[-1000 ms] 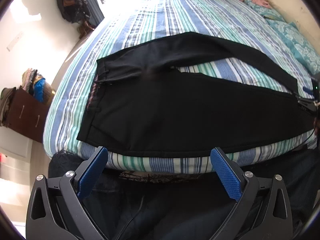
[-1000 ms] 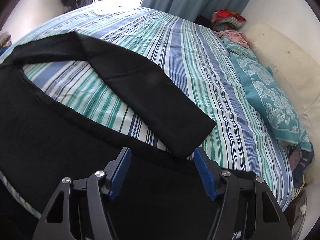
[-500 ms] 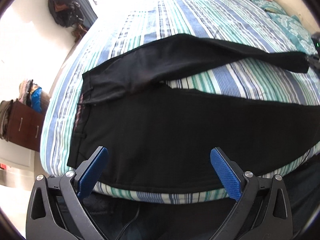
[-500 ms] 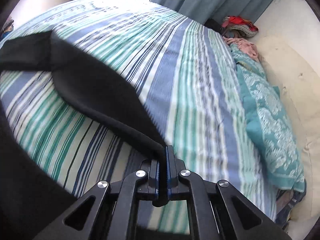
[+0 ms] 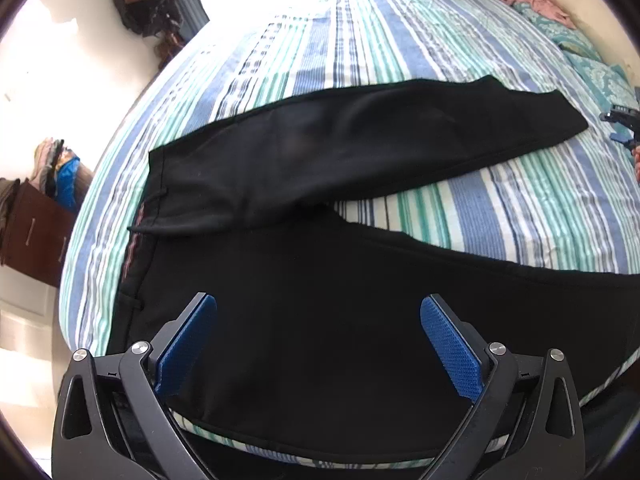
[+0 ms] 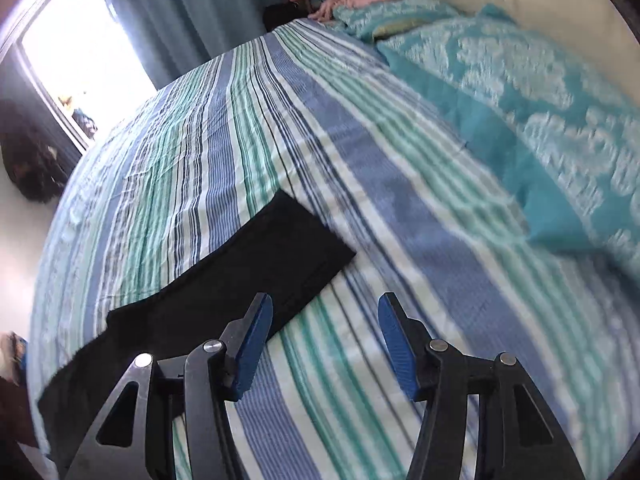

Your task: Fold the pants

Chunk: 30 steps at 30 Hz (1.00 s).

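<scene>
- Left wrist view: the left tool (image 5: 318, 344) hangs with its two blue pads wide apart and nothing between them, over the near leg of the black pants (image 5: 320, 280); the pants lie flat on the striped bed (image 5: 360, 32), waistband at 9 o'clock, both legs running toward 3 o'clock; the far leg (image 5: 360, 148) splays off toward 2 o'clock, so a wedge of bedsheet shows between the legs; the right tool (image 5: 622, 124) sits at 3 o'clock, just beyond that leg's hem.
- Right wrist view: the right tool (image 6: 324, 344) has its pads apart and empty, above bare sheet; the far leg's hem (image 6: 304, 256) lies at 11 o'clock, just beside the left pad; a teal pillow (image 6: 540, 120) rests at 2 o'clock.
- Judgement: the right tool is nearer the hem; the left is nearer the waist.
</scene>
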Available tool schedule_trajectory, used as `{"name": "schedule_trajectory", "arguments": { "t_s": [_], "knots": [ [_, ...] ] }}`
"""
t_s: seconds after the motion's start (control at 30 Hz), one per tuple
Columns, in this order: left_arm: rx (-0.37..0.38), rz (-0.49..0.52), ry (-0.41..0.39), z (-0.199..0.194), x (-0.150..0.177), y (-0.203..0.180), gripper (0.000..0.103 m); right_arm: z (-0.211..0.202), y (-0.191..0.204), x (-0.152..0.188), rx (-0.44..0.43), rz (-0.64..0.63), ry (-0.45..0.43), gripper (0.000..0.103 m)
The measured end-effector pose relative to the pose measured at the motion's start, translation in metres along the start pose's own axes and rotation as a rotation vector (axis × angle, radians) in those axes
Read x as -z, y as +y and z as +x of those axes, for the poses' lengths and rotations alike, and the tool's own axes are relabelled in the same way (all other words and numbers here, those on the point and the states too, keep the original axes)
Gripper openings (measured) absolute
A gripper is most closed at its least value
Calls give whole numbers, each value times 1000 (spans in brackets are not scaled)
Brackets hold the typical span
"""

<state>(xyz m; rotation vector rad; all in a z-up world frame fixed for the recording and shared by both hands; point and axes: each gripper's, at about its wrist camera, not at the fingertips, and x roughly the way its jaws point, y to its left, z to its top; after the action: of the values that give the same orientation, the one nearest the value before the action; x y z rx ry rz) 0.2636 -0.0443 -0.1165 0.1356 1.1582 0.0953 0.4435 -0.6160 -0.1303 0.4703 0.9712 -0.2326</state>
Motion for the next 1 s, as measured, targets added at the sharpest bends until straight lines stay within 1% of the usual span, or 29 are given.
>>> {"name": "schedule_trajectory", "arguments": {
  "t_s": [0.03,0.07,0.13,0.17,0.23,0.3,0.33,0.37,0.4,0.43,0.47,0.5,0.53,0.57,0.6,0.63,0.67,0.7,0.73,0.77,0.8,0.83,0.87,0.9,0.97,1.0],
  "knots": [
    [-12,-6,10,8,1,2,102,15,-7,5,-55,63,16,55],
    [-26,-13,17,14,2,4,102,30,-12,9,-93,120,25,55],
    [-52,-32,28,25,0,10,102,57,-13,11,-130,179,28,55],
    [-64,-42,32,28,-1,14,102,68,-10,8,-129,183,26,55],
    [-75,-58,34,36,-5,18,102,89,-6,-1,-90,184,15,55],
    [-88,-49,37,43,-9,18,102,99,-7,-10,-89,206,-25,54],
    [-97,-40,36,46,-10,17,102,101,-8,-13,-91,217,-33,34],
    [-103,-32,34,49,-13,17,102,99,-7,-16,-63,206,-45,11],
    [-107,-29,27,52,-16,17,102,92,-6,-18,-30,165,-65,8],
    [-109,-32,17,56,-21,19,102,83,-7,-16,27,120,-101,8],
    [-111,-38,5,59,-27,22,102,78,-10,-13,76,88,-107,8],
    [-117,-48,-13,63,-34,25,102,78,-16,-10,103,80,-88,10],
    [-130,-59,-33,67,-43,29,102,80,-20,-6,124,91,-72,16],
    [-149,-74,-47,73,-54,33,102,78,-23,-4,126,93,-80,18],
    [-159,-96,-58,80,-65,39,102,75,-19,-4,162,70,-85,35],
    [-158,-120,-66,88,-75,44,102,67,-7,-2,261,24,-99,51],
    [-163,-143,-75,99,-85,50,102,56,8,2,345,-35,-149,52],
    [-193,-163,-79,111,-91,56,102,42,24,9,340,-98,-206,52],
    [-234,-174,-68,124,-94,59,102,32,43,19,286,-161,-232,54],
    [-269,-177,-45,139,-94,63,102,28,67,31,198,-221,-210,54],
    [-287,-172,-15,154,-92,66,103,27,90,45,101,-270,-170,54],
    [-271,-167,-6,166,-87,68,103,27,117,63,-9,-325,-117,55],
    [-244,-180,-43,167,-82,71,103,29,144,81,-86,-385,-74,58],
    [-227,-195,-68,164,-79,74,103,30,171,104,-142,-450,-37,66],
    [-213,-201,-29,154,-78,78,102,30,220,151,-223,-571,25,67],
    [-194,-205,-32,143,-75,80,102,22,239,175,-243,-614,29,67]
  ]
}}
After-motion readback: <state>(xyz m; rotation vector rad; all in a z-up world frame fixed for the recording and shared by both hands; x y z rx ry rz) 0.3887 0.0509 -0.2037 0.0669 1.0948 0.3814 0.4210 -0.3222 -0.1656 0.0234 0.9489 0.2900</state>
